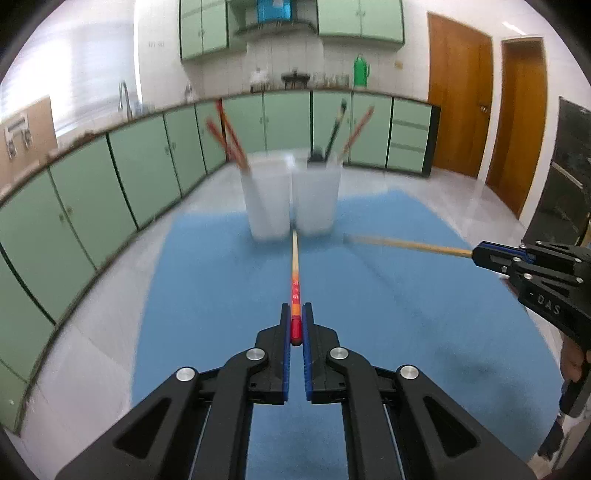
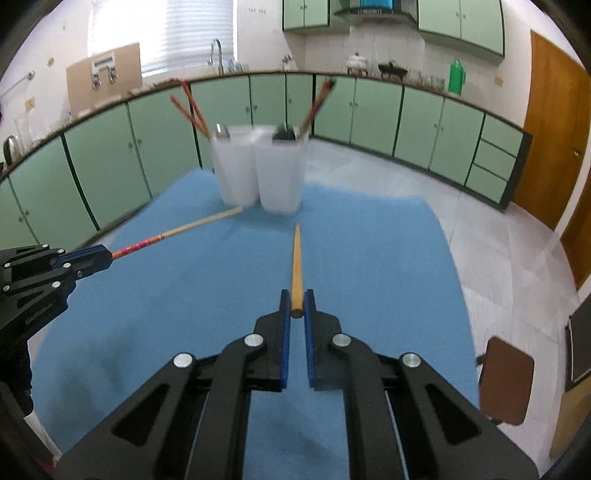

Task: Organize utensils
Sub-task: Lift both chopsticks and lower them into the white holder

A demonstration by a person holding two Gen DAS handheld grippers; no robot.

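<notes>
Two chopsticks clamped, one per gripper, above the blue mat [image 1: 406, 314].

Left gripper [image 1: 296, 325] closed on red-ended chopstick [image 1: 294, 266]; right gripper [image 2: 296, 306] closed on plain wooden chopstick [image 2: 296, 258]; both pointing toward two white holders [image 2: 258, 173] at mat's far edge. Holders already stocked: red chopsticks, dark-handled utensil, spoon bowls. Remaining, by estimate: dropping both held sticks in. Holders blurred; contents uncountable, sorting rule unclear. Mat's near part hidden behind grippers.

Pale green cabinets [image 2: 373, 118] line white tiled walls [image 1: 413, 62], brown wooden doors [image 1: 460, 99] stand right, a bright blinded window [image 2: 166, 29] glows above the sink tap [image 2: 217, 51], glossy grey floor [image 2: 480, 229].
</notes>
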